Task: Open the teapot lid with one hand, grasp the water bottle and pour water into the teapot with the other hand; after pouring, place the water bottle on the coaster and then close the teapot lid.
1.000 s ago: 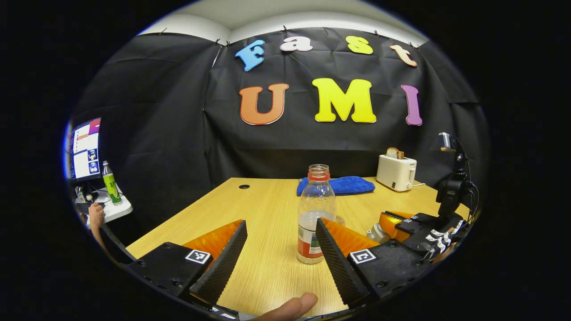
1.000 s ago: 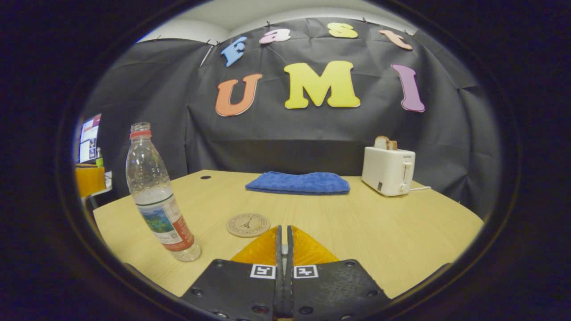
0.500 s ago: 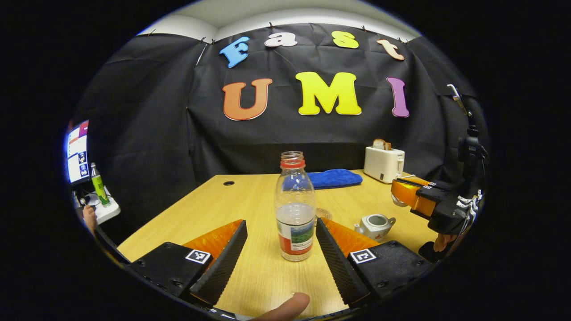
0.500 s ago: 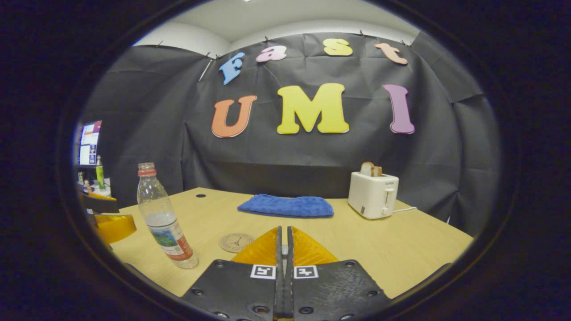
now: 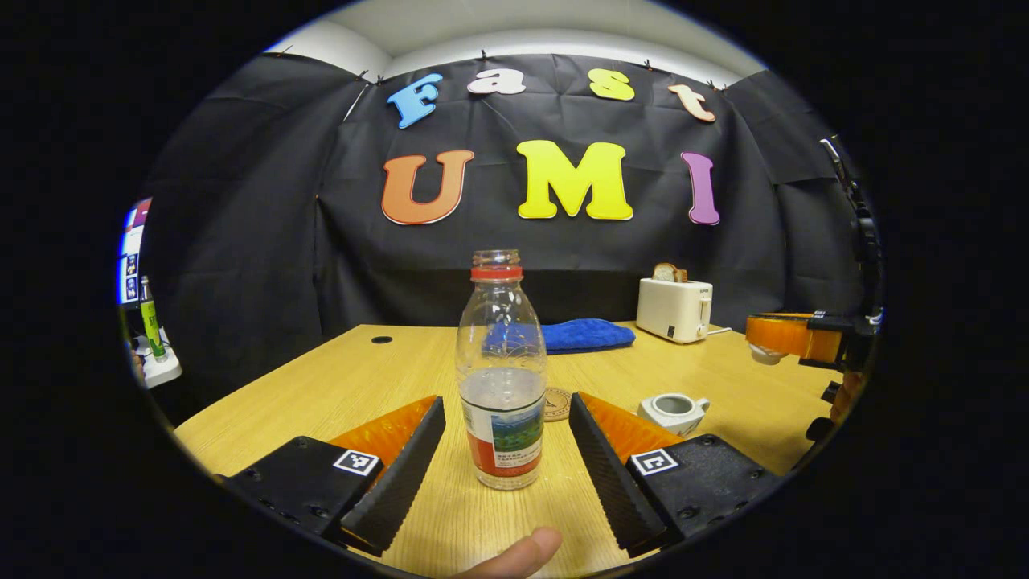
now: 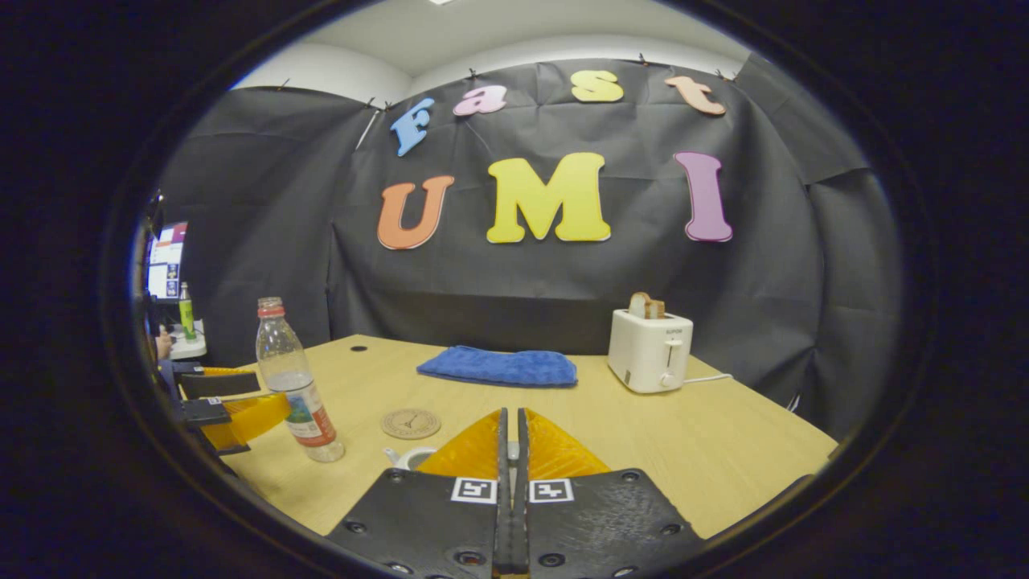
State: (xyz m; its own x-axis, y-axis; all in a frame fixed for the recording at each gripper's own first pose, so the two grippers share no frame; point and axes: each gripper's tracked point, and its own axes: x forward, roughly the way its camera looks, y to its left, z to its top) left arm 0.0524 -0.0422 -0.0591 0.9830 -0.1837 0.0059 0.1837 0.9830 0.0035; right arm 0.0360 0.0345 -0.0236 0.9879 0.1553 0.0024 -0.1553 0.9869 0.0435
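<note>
Uncapped water bottle [image 5: 500,378] upright on the wooden bench [image 5: 338,386], between the spread fingers of the left gripper [image 5: 506,450], untouched. Lidless teapot [image 5: 674,408] near a round coaster [image 5: 555,404]. Right gripper [image 6: 512,438] raised, fingers pressed together; whether clamped on the lid, cannot tell.

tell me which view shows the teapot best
The left gripper view: the teapot sits whole on the table, lid off, spout and handle visible. The right gripper view catches just a sliver of its rim beside that gripper's fingers.
</note>
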